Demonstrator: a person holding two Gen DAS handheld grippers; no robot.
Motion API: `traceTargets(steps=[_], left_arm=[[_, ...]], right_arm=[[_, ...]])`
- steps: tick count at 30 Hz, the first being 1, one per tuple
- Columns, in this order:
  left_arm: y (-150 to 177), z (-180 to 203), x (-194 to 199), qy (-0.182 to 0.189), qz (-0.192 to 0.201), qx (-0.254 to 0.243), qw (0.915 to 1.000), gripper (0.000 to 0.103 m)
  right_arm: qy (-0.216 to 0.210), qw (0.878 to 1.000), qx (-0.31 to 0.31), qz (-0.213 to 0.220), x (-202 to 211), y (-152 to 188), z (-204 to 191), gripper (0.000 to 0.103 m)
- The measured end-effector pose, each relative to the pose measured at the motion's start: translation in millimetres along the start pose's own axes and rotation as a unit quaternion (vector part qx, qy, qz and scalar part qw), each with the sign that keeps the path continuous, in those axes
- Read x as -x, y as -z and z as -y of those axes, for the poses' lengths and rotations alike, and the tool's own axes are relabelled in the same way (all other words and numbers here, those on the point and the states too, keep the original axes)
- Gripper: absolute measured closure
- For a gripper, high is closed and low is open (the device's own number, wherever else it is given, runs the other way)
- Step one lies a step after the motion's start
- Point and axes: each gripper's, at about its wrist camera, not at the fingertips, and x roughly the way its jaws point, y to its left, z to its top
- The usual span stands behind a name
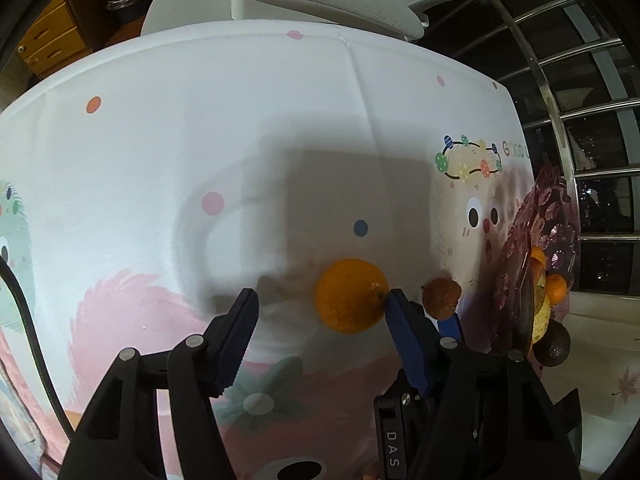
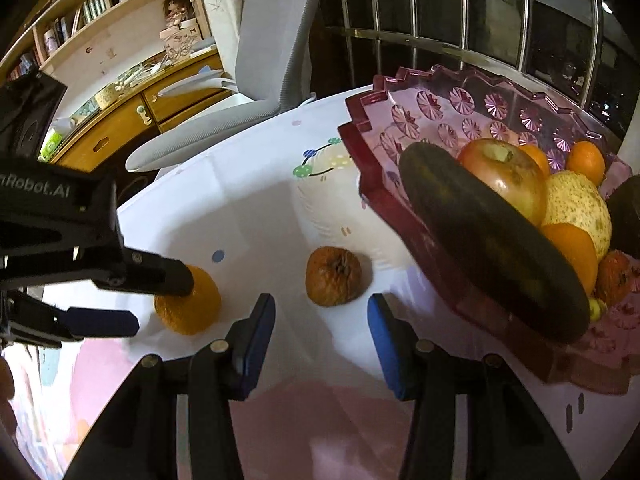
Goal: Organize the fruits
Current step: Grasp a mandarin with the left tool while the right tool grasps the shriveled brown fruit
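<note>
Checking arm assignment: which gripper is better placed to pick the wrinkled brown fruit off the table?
Right. The right gripper is open and lined up just short of the wrinkled fruit, beside the bowl. The left gripper is busy at the orange.

A wrinkled brownish fruit (image 2: 334,276) sits on the table's printed cloth (image 2: 256,216), just beyond the parted blue pads (image 2: 382,332) of the right gripper (image 2: 320,320), which do not touch it. At left, the left gripper (image 2: 160,300) reaches over an orange (image 2: 190,304), 1 black finger (image 2: 160,274) lying across its top and 1 blue-tipped finger (image 2: 100,322) beside it. Toward the table's right edge, a pink cut-glass bowl (image 2: 448,108) holds an apple (image 2: 504,176), a pale pear (image 2: 580,204), several oranges and a long dark fruit (image 2: 492,248) propped against its rim. A grey chair (image 2: 272,52) stands at the far edge.
</note>
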Motion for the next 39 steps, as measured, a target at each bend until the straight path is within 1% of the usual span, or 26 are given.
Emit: traceTargets(steps=[2, 6, 7, 8, 9, 11, 14, 15, 19, 22, 26, 30, 37, 39], left_arm=[[-1, -1, -3, 0.011, -0.003, 0.003, 0.9999, 0.039], [-3, -5, -8, 0.034, -0.006, 0.016, 0.9993, 0.039], [-3, -6, -8, 0.037, -0.007, 0.018, 0.9991, 0.04], [-4, -5, -9, 0.038, -0.004, 0.018, 0.9991, 0.041], [-4, -5, -10, 0.044, -0.003, 0.017, 0.9989, 0.044], [-5, -4, -11, 0.05, -0.003, 0.02, 0.9986, 0.046], [-7, -2, -14, 0.065, -0.007, 0.028, 0.9975, 0.053], [-7, -2, -14, 0.07, -0.008, 0.029, 0.9971, 0.057], [-7, 3, -16, 0.084, -0.006, 0.032, 0.9959, 0.067], [-8, 5, -16, 0.084, 0.002, 0.033, 0.9959, 0.067], [-8, 5, -15, 0.081, 0.003, 0.039, 0.9959, 0.068], [-7, 8, -11, 0.064, 0.005, 0.04, 0.9971, 0.068], [1, 14, 10, 0.05, 0.014, 0.044, 0.9977, 0.068], [5, 18, 18, 0.047, 0.02, 0.04, 0.9979, 0.068]], right_arm=[[0.003, 1.0, 0.002, 0.003, -2, -1, 0, 0.055], [0.009, 1.0, -0.003, 0.009, -5, -6, 3, 0.06], [0.01, 1.0, -0.004, 0.01, -6, -8, 4, 0.063], [0.011, 1.0, -0.003, 0.011, -7, -8, 4, 0.065], [0.011, 1.0, -0.004, 0.012, -8, -9, 5, 0.07], [0.008, 1.0, -0.007, 0.013, -8, -10, 6, 0.072], [0.003, 1.0, -0.009, 0.012, -8, -10, 7, 0.073], [-0.001, 1.0, -0.01, 0.012, -8, -11, 8, 0.073], [-0.013, 1.0, -0.016, 0.01, -8, -10, 13, 0.074], [-0.023, 1.0, -0.018, 0.002, -7, -10, 16, 0.075], [-0.03, 0.999, -0.022, -0.011, -2, -7, 21, 0.075], [-0.04, 0.999, -0.007, -0.022, 5, -3, 27, 0.075], [-0.067, 0.996, 0.023, -0.046, 24, 11, 43, 0.075], [-0.082, 0.994, 0.024, -0.061, 32, 16, 49, 0.075]])
